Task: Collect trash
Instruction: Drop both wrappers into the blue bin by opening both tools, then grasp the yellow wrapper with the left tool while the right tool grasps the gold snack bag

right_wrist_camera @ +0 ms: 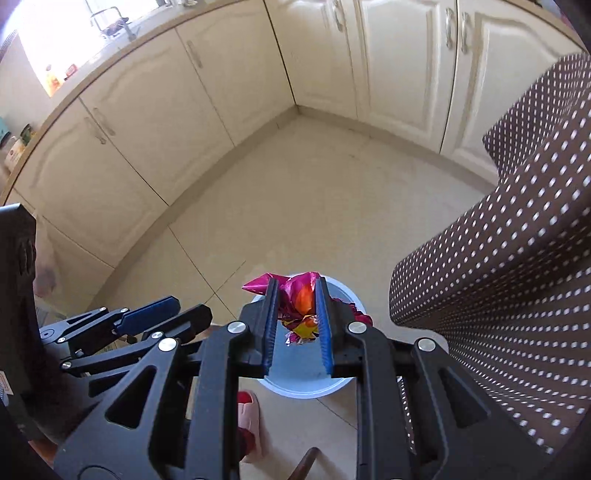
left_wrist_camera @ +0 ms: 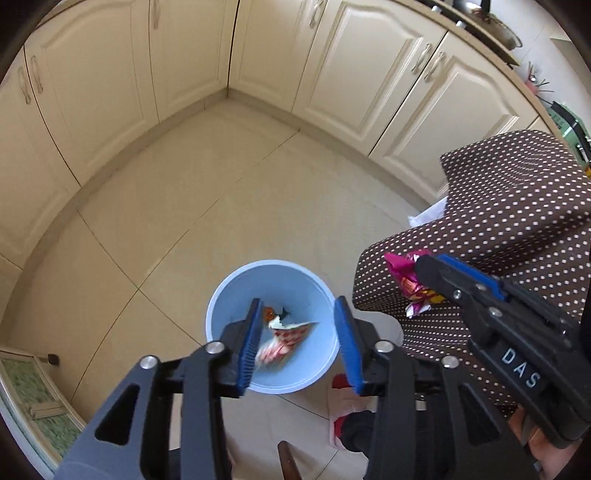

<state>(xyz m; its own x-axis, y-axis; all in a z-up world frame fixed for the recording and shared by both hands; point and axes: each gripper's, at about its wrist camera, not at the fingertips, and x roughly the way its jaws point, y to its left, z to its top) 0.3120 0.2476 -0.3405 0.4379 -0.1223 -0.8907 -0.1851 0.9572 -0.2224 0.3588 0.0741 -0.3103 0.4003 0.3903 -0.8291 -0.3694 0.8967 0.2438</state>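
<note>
Cream cabinets (left_wrist_camera: 122, 85) curved across the top of both views, meeting at a corner above a beige tiled floor (left_wrist_camera: 229, 192). A brown polka-dot cloth (left_wrist_camera: 517, 206) filled the right side. A pink slipper (right_wrist_camera: 248, 417) lay at the lower centre. A faucet (right_wrist_camera: 110, 18) stood at the upper left.

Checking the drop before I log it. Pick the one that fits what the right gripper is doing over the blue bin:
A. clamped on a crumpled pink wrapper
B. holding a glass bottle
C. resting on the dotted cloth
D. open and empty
A: the right gripper has its blue pads pressed on the crumpled pink wrapper above the blue bin.
</note>
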